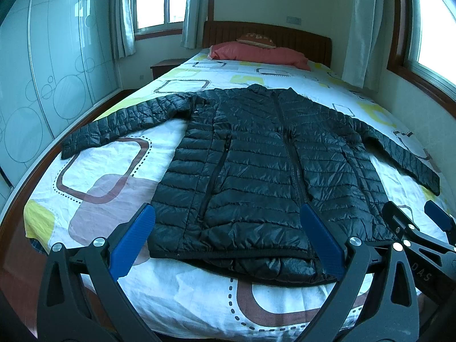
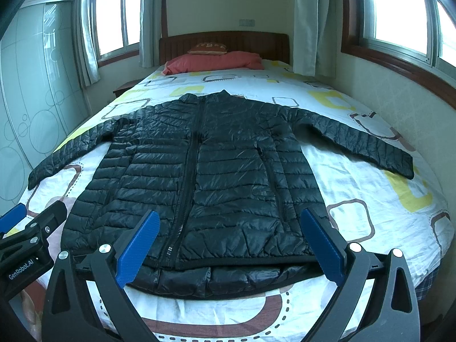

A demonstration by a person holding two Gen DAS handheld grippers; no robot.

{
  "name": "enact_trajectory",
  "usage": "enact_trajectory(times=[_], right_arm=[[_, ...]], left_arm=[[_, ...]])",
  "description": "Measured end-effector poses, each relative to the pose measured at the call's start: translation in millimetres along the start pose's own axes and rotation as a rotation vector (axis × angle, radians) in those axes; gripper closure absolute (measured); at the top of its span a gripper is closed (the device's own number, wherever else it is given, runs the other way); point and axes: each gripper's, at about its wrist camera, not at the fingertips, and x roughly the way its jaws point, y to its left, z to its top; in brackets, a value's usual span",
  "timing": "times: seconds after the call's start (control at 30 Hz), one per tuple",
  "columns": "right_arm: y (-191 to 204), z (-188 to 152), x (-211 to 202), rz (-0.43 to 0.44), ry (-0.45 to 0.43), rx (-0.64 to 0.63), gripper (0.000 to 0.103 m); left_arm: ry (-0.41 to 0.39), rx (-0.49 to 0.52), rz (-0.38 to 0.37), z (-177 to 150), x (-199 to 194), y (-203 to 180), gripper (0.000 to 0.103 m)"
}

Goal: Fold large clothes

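Bed [image 1: 119,188] with patterned sheet fills both frames. Black puffer jacket [image 1: 256,165] lies flat mid-frame, front up, zipped, collar toward the headboard, both sleeves spread out to the sides, hem at the bed's near edge. Red pillow [image 1: 256,52] upper centre by the headboard. Left claw [image 1: 228,242] released, fingers spread wide, over the hem at bottom of frame. Right claw [image 2: 228,242] likewise released, holding nothing, above the hem.
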Motion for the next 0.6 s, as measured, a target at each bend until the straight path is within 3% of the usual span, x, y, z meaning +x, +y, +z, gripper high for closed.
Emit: enact_trajectory(times=[0.6], right_arm=[[0.8,2.3,-0.4,-0.001,0.003,0.000,0.005]], left_arm=[[0.003,-0.001,-0.001,-3.2,3.6,1.8,0.002]])
